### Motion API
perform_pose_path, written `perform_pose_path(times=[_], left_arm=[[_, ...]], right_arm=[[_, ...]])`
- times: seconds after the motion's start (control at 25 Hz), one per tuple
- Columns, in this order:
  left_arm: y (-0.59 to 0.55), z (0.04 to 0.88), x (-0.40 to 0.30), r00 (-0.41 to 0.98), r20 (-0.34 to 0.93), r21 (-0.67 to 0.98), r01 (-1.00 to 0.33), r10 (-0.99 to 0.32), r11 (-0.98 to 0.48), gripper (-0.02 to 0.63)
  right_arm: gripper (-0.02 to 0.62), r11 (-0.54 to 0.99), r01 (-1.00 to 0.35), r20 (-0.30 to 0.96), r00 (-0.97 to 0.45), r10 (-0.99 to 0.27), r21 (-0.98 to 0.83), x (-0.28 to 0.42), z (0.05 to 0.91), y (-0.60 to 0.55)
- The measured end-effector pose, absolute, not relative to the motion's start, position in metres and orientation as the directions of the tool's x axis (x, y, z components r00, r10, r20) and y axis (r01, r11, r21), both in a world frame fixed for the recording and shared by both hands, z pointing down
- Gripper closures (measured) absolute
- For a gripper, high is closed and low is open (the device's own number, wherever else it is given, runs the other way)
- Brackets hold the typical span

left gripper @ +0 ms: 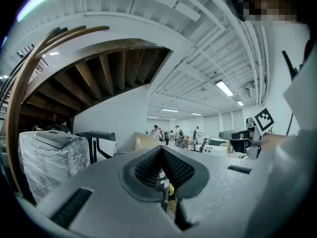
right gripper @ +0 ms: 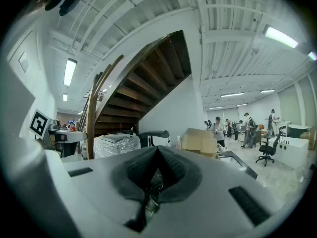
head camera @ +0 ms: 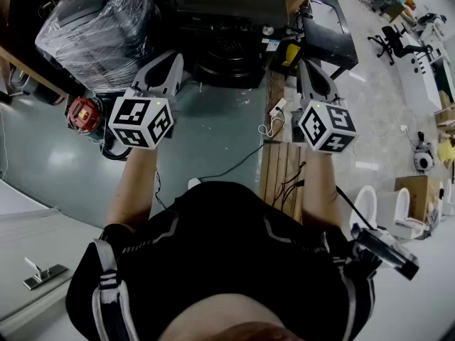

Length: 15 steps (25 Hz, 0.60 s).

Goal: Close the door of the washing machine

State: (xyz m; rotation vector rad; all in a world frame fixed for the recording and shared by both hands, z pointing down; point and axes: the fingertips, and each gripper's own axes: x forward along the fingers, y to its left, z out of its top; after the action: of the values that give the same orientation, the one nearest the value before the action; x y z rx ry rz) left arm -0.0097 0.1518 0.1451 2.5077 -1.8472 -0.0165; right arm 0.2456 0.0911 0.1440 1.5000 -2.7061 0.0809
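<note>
Fingers shut, empty, on left gripper (head camera: 169, 61) and right gripper (head camera: 310, 68). Washer (head camera: 226, 52) ahead; door likely rigid, light, hinged. I'd push its free edge.

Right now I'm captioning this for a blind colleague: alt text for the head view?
Seen from above, a person in a black top holds the left tongs and right tongs out level, both shut and empty, toward a dark machine beside a plastic-wrapped appliance.

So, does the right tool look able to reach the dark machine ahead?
Probably yes: the right tool, shut and empty, points toward the dark machine with nothing standing between them.
</note>
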Motion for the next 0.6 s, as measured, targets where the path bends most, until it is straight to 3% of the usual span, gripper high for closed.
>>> perform_pose_path(times=[0.6], left_arm=[[0.157,0.145,-0.004,0.320,0.006,0.005,-0.948,-0.948,-0.320,0.603]], right_arm=[[0.591,0.528,-0.848,0.025,-0.529,-0.848,-0.035,0.242,0.133,0.094]])
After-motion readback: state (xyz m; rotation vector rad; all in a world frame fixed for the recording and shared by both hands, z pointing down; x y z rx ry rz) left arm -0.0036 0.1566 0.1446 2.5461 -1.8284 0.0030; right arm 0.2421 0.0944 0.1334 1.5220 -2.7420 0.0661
